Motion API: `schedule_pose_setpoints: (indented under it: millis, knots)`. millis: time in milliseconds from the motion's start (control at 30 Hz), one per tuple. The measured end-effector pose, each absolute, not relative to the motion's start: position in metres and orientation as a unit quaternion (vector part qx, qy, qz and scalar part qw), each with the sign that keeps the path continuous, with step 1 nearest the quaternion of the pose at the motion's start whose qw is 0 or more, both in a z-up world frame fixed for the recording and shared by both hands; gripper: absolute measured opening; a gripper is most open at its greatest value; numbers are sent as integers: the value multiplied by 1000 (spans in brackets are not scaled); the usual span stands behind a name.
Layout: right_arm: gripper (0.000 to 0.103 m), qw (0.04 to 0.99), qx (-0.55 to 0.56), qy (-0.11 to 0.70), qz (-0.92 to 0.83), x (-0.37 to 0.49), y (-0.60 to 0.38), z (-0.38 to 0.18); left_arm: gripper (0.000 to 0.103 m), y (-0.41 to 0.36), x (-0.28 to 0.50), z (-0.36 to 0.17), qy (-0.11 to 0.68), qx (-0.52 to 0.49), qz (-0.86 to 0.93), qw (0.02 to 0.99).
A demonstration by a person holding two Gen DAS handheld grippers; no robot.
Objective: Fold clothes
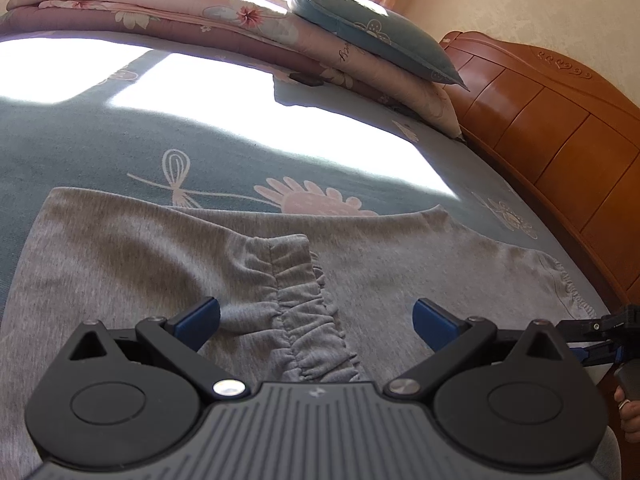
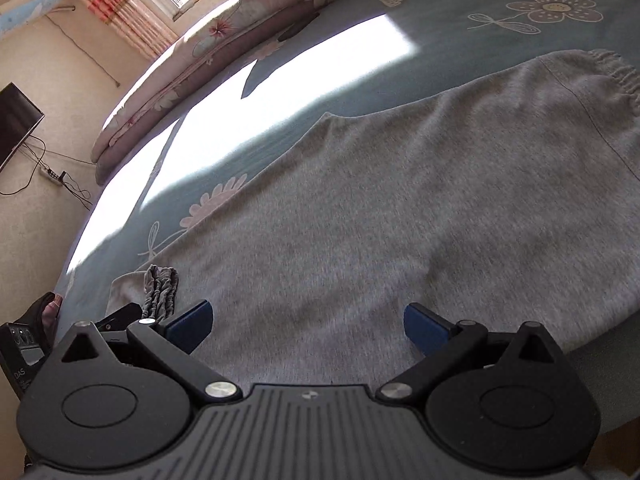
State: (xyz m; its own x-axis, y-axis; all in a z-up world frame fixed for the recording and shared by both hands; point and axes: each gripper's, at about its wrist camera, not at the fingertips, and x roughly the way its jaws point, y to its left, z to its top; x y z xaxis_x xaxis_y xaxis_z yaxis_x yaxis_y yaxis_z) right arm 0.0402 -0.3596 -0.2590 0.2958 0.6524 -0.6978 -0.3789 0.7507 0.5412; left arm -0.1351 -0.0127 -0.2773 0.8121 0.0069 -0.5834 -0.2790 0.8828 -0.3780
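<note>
Grey sweatpants [image 1: 132, 256] lie flat on the teal bedsheet [image 1: 100, 136], a leg folded over so its gathered cuff [image 1: 304, 300] rests mid-garment. My left gripper [image 1: 316, 320] hovers just above that cuff, open, with blue pads [image 1: 200, 320] on either side of it and nothing held. In the right wrist view the same grey sweatpants [image 2: 400, 208] spread out with the elastic waistband [image 2: 612, 76] at far right and the gathered cuff [image 2: 160, 292] at lower left. My right gripper [image 2: 306, 324] is open over the near edge of the fabric, empty. The right gripper [image 1: 600, 328] also shows at the left view's right edge.
A folded floral quilt [image 1: 180, 12] and a teal pillow [image 1: 372, 40] lie along the bed's far side. A wooden headboard [image 1: 560, 128] stands on the right. Strong sun patches cross the sheet. A dark screen [image 2: 16, 120] and cables stand by the wall beyond the bed.
</note>
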Motion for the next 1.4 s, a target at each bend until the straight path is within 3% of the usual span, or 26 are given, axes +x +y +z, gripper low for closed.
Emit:
schedule_pose_setpoints:
  millis: [633, 767, 967, 1167, 1400]
  knots:
    - [103, 787, 177, 492, 327, 19, -360, -259, 102, -12, -132, -283, 308, -238, 86, 917]
    - [103, 821, 173, 450, 305, 22, -387, -231, 102, -12, -132, -283, 308, -241, 87, 916]
    - [103, 849, 263, 394, 234, 36, -468, -216, 102, -11, -131, -283, 306, -246, 89, 915]
    - [103, 840, 351, 384, 153, 58, -534, -244, 102, -11, -128, -284, 305, -242, 94, 916]
    - [103, 837, 363, 393, 114, 91, -557, -279, 102, -10, -126, -285, 299, -245, 100, 917]
